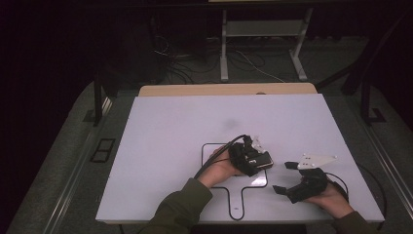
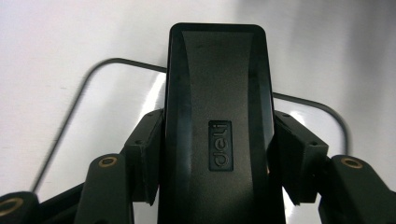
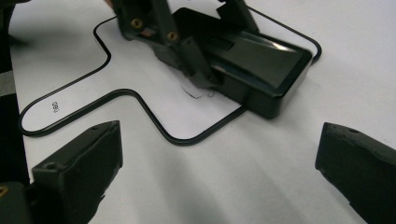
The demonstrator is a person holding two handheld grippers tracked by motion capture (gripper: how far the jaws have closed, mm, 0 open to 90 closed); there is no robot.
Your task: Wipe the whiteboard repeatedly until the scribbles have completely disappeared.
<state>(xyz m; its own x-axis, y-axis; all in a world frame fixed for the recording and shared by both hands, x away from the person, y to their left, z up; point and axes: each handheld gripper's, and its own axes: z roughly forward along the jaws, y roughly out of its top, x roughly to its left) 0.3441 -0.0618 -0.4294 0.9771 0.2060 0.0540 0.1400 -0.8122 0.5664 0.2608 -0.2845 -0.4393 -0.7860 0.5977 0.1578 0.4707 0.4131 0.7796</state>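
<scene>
The table (image 1: 160, 126) is white and carries a black outline (image 1: 207, 148) shaped like a rounded square with a tab on its near side. The left hand (image 1: 219, 168) comes in from the near edge and rests over the left part of this outline. It bears the left gripper (image 1: 258, 158), which points right. Its jaws are closed on a black box (image 2: 217, 102), one pad pressed on each long side, as the left gripper view shows. The box bears a raised "deli" mark (image 2: 220, 145) on its top face. In the right gripper view the box (image 3: 252, 58) sits level on the table, at the right side of the outline (image 3: 140, 100), with its end reaching about to the line.

To the right and nearer, well apart from the box, the right gripper (image 1: 287, 178) lies low over the table in the right hand (image 1: 333, 200) and points left. Its jaws stand wide with nothing between them.
</scene>
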